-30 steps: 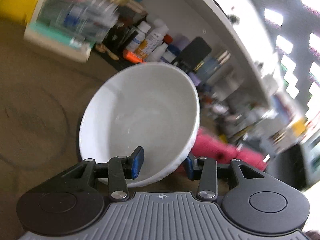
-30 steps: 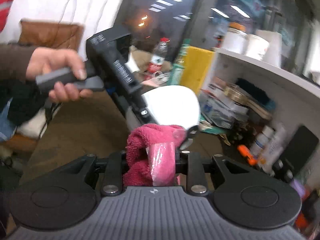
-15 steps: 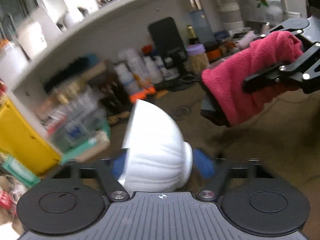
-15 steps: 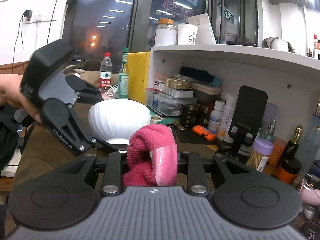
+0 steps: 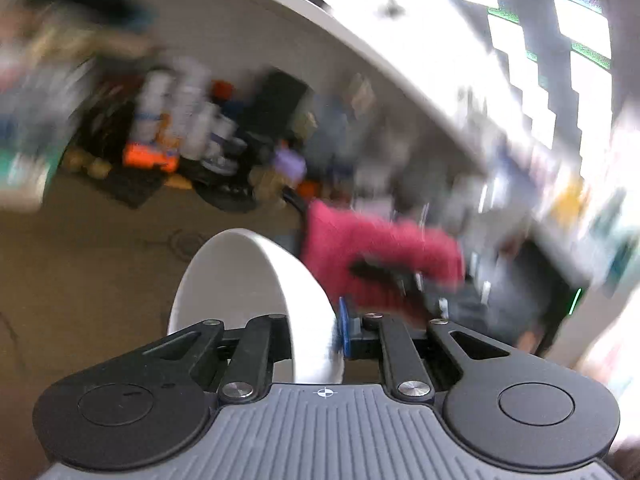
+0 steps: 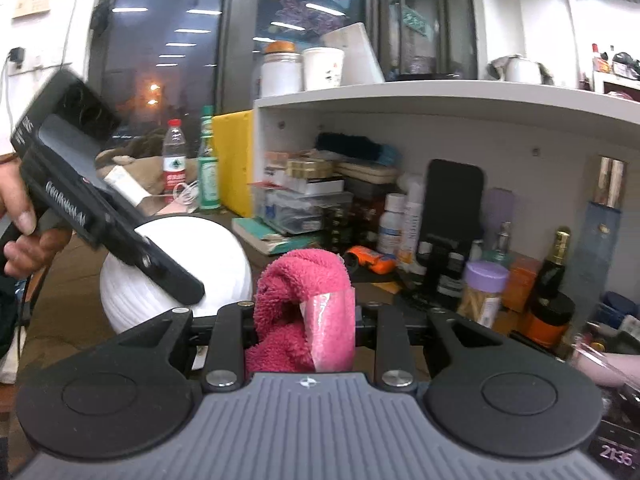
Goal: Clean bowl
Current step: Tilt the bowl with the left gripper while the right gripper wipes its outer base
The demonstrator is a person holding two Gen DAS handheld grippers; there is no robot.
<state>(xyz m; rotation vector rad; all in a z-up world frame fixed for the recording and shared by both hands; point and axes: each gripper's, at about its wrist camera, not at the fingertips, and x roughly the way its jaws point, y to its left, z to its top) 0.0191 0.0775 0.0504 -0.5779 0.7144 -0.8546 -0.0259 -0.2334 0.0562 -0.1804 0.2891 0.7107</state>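
My left gripper (image 5: 316,332) is shut on the rim of a white ribbed bowl (image 5: 248,296), held off the table and tilted on edge. In the right wrist view the bowl (image 6: 176,272) shows its outside at the lower left, with the left gripper's body (image 6: 92,208) across it. My right gripper (image 6: 308,316) is shut on a pink cloth (image 6: 300,300), just right of the bowl. The left wrist view is blurred; there the cloth (image 5: 376,256) sits to the right of the bowl, close to its outer wall.
A white shelf unit (image 6: 460,100) stands behind, with bottles, jars, a black phone stand (image 6: 452,208) and boxes crowded beneath it. A yellow box (image 6: 232,164) and two bottles (image 6: 192,168) stand further left. The brown tabletop (image 5: 80,272) lies below.
The left gripper has swung and rolled with the bowl, which now stands on edge. The cloth in the right gripper has come closer to the bowl's side.
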